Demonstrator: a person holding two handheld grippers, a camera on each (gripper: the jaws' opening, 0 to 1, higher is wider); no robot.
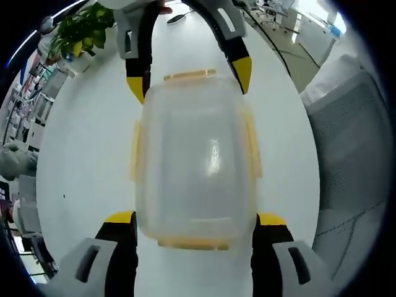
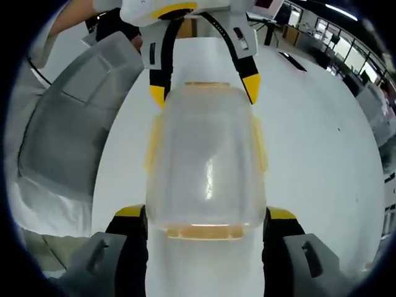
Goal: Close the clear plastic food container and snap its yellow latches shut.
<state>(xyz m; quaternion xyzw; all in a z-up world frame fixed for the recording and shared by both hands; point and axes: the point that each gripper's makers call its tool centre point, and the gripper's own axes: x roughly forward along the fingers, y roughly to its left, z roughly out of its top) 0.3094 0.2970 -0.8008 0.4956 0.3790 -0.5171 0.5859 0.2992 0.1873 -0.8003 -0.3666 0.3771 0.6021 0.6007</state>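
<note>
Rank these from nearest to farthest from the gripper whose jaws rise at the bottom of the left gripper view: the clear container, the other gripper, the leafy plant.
1. clear container, between the left gripper's jaws.
2. right gripper, at the container's far end.
3. leafy plant, beyond, at the view's upper left.

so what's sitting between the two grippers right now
The clear container with yellow latches lies between them on the white table; each view shows the opposite gripper beyond it.
</note>
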